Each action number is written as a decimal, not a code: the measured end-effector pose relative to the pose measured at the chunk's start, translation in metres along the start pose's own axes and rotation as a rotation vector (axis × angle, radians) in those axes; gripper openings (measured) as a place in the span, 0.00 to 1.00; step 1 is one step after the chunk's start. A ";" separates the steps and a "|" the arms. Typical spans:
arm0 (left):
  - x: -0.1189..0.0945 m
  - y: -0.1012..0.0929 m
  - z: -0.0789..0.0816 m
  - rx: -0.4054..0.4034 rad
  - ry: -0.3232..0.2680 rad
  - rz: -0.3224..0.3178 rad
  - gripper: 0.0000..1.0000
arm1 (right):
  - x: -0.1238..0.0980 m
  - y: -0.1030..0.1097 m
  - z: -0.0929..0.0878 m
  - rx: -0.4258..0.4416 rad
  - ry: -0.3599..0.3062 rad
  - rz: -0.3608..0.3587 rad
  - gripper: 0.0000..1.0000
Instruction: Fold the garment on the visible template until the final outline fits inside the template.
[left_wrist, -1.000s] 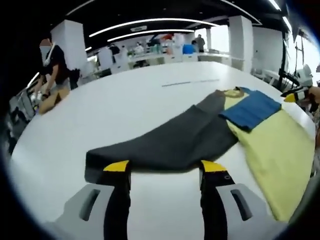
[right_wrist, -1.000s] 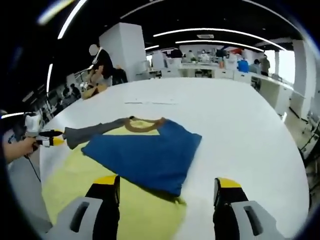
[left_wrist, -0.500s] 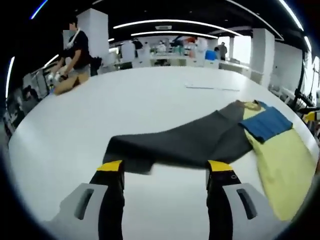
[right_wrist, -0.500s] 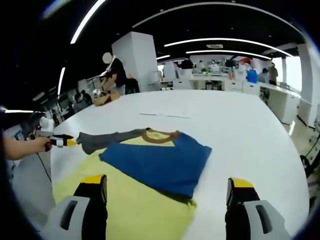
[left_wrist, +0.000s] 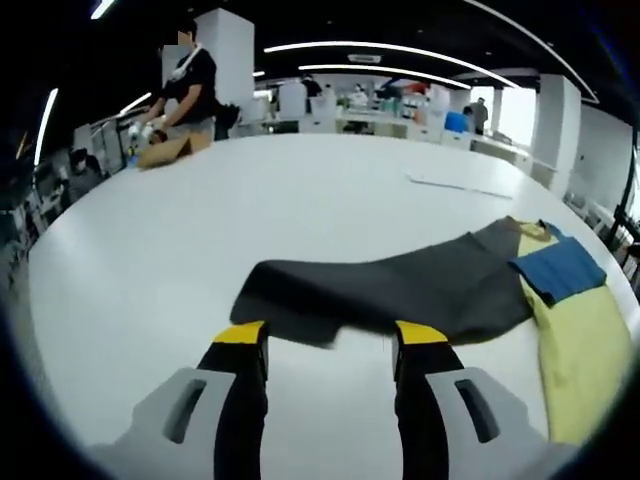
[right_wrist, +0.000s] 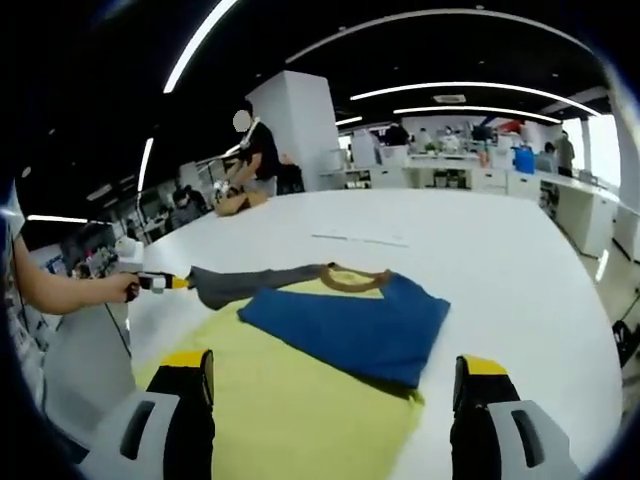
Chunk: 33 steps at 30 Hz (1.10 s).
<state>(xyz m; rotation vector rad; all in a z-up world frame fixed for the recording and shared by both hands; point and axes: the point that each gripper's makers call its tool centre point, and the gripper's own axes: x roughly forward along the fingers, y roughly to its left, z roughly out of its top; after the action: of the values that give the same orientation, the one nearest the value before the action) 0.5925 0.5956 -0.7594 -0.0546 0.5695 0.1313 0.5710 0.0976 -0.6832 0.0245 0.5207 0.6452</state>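
A garment lies flat on the white table (left_wrist: 150, 250). It has a yellow body (right_wrist: 290, 400), a brown collar (right_wrist: 352, 276), a blue sleeve (right_wrist: 350, 325) folded across the body and a dark grey sleeve (left_wrist: 400, 290) stretched out sideways. My left gripper (left_wrist: 330, 340) is open, its tips just short of the grey sleeve's cuff end. In the right gripper view the left gripper (right_wrist: 160, 283) sits at the tip of the grey sleeve (right_wrist: 250, 282), held by a hand (right_wrist: 90, 292). My right gripper (right_wrist: 335, 365) is open, low over the yellow body, nothing between its jaws.
A person (left_wrist: 185, 85) bends over a brown box (left_wrist: 165, 150) at the table's far edge. A thin pale strip (left_wrist: 460, 185) lies on the table beyond the garment. Desks and people fill the back of the room. The table edge runs close on the right (right_wrist: 600, 330).
Both views have shifted with the hands. The left jaws stand slightly narrower than half a second ago. The right gripper has backed off a little and its jaws are wider than a second ago.
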 end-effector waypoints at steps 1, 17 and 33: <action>0.001 0.001 -0.001 -0.008 0.002 0.005 0.44 | -0.002 0.002 0.000 -0.002 -0.002 0.002 0.99; 0.008 0.010 -0.010 -0.081 0.020 0.081 0.32 | -0.017 0.033 -0.001 -0.041 -0.021 0.071 0.99; 0.010 0.000 -0.014 -0.179 0.070 0.135 0.21 | -0.019 0.036 -0.019 -0.046 0.026 0.074 0.99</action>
<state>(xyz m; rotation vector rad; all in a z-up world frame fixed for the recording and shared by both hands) 0.5934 0.5952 -0.7772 -0.1960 0.6307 0.3127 0.5290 0.1129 -0.6851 -0.0077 0.5320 0.7303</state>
